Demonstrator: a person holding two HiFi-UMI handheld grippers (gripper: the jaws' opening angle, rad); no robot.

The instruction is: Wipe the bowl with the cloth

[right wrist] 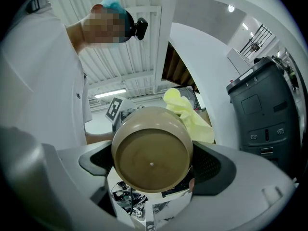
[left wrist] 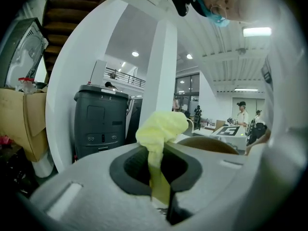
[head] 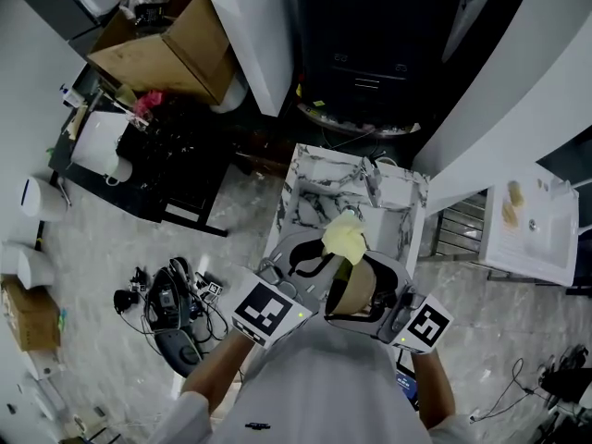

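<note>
L gripper [left wrist: 156,172] jaws pinch yellow cloth [left wrist: 161,129]. R gripper [right wrist: 152,167] jaws clamp brown bowl [right wrist: 144,143], base facing its cam; cloth bunched at bowl's 1 o'clock.

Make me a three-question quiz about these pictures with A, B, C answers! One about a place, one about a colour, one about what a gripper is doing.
1. Where is the bowl?
A. on a chair
B. in the right gripper
C. in a bucket
2. What colour is the cloth?
A. red
B. blue
C. yellow
3. How is the left gripper?
A. open and empty
B. shut on the cloth
C. shut on a spoon
Answers: 1 B, its base sits between that gripper's jaws; 2 C, pale yellow in every view; 3 B, its jaws pinch the cloth.
</note>
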